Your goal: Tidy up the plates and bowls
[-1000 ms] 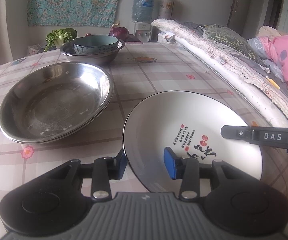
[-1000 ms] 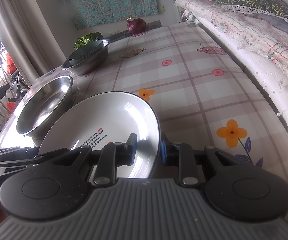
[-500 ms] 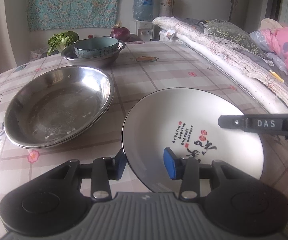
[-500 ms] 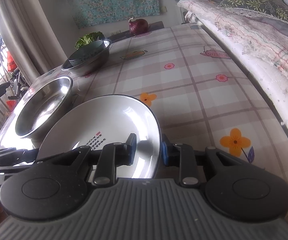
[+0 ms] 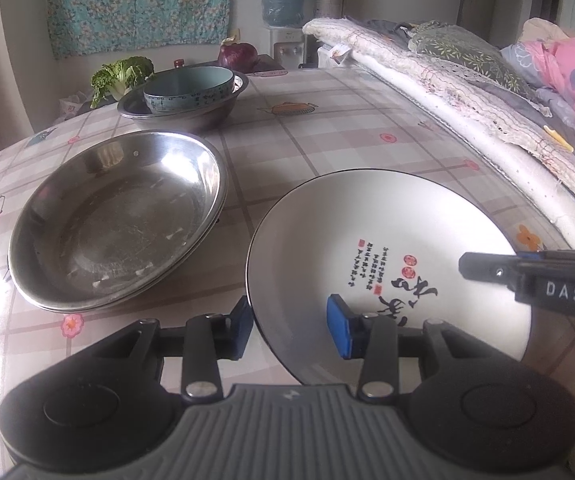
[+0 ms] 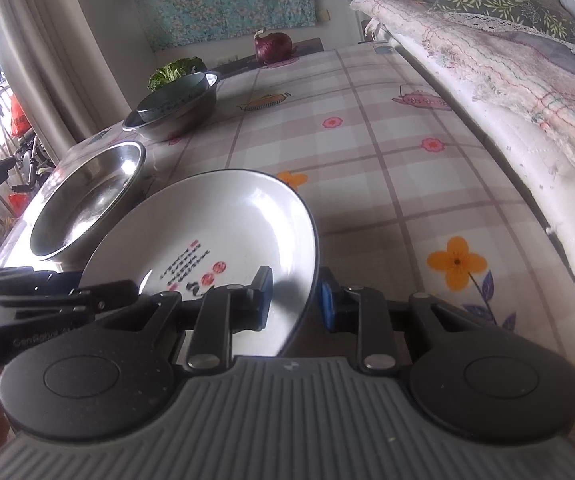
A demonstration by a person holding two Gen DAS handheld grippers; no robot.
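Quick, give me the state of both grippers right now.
Left gripper: jaws straddle the near rim of the white plate; a real grip cannot be told.
Right gripper: shut on the same plate's rim.

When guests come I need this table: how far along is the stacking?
Done: teal bowl nests in steel bowl; steel plates look stacked. In hand: white plate, rim pinched by left tongs and right tongs. Left: setting it down, probably on steel plates.
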